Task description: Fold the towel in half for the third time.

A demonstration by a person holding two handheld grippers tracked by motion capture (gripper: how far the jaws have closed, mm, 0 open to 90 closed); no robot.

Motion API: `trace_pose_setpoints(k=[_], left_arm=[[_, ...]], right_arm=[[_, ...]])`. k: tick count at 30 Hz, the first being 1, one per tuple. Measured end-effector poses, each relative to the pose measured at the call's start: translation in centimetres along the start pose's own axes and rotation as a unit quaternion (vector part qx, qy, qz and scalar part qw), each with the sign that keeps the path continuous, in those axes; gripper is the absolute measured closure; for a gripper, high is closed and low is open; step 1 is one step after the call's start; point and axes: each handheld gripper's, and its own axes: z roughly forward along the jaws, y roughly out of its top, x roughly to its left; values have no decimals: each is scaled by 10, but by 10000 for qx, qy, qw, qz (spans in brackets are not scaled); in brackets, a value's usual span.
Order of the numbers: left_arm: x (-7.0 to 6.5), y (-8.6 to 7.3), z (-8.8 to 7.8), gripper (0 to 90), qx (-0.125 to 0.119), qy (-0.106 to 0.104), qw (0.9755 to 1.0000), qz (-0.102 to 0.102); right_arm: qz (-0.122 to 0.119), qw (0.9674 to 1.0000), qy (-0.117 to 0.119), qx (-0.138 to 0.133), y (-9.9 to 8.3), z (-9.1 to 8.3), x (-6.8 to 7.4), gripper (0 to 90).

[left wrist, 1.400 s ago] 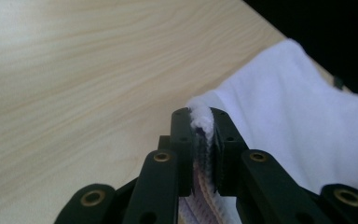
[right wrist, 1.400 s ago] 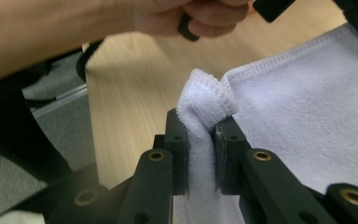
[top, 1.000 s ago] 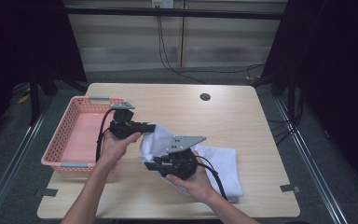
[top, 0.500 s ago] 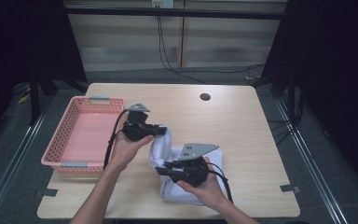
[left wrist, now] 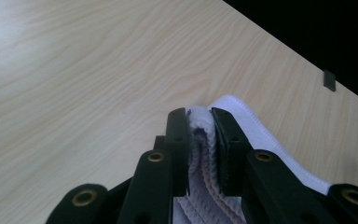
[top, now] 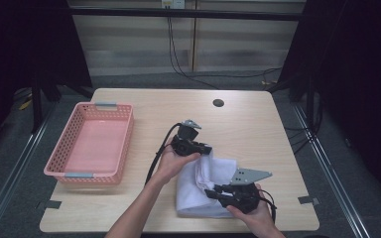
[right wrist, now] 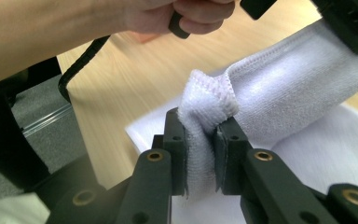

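While the white towel (top: 206, 186) lies bunched on the near right part of the wooden table (top: 248, 129), both grippers have it pinched: the left gripper (top: 207, 150) clamps its far upper edge and the right gripper (top: 213, 194) clamps a fold near the towel's front. Compared with a second ago, the towel has moved nearer the table's front edge and been drawn into a taller, narrower heap, and both hands have travelled to the right, away from the pink basket (top: 59, 163), which sits unmoved at the table's left side. The left gripper's jaws have just eased slightly wider, yet the cloth is squeezed between them. From the left gripper view, a doubled hem of towel (left wrist: 200, 128) stands pressed between the two black pads (left wrist: 177, 140), with bare wood stretching beyond and the table's rounded corner in sight; the high view gives no such detail of the grip. From the right gripper view, a thick looped fold (right wrist: 209, 100) rises above the closed pads (right wrist: 175, 140), the rest of the towel spreads flat beneath it, and the left hand (right wrist: 186, 14) and its cable (right wrist: 81, 60) cross the top. In the high view the left forearm reaches up from the bottom edge toward the table's middle, its hand (top: 171, 161) wrapped around the gripper body, while the right hand (top: 255, 213) sits low by the front edge, its gripper pointing leftward into the towel.
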Motion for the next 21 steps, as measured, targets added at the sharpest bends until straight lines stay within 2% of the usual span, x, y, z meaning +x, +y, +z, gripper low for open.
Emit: trace_pose_setpoints(k=[2,5,6,11,13,15,17,19,21], left_arm=[[-4,1,10,781,92,-39,9999,68],[-11,3,23,780,81,-124,9999,50],[-11,4,28,779,116,-145,9998,104],[-15,3,57,757,203,-182,9996,-4],[-18,5,62,724,237,-210,9995,-5],[-21,10,61,655,238,-252,9993,113],[-25,16,55,534,-18,-247,9996,112],[-28,20,45,463,-272,-311,9991,134],[-31,22,35,404,-378,-180,9990,168]], right_arm=[[26,10000,-73,6,-7,-6,-3,772],[105,9998,-156,49,-18,-16,-7,768],[130,9997,-184,83,-21,-19,-8,767],[254,9987,-367,252,-38,-29,-18,740],[311,9981,-427,306,-44,-36,-22,702],[376,9977,-496,257,-48,-44,-24,596],[381,9969,-665,178,-48,-52,-26,502],[452,9961,-756,56,-47,-59,-29,420],[489,9953,-833,-72,-43,-63,-32,380]])
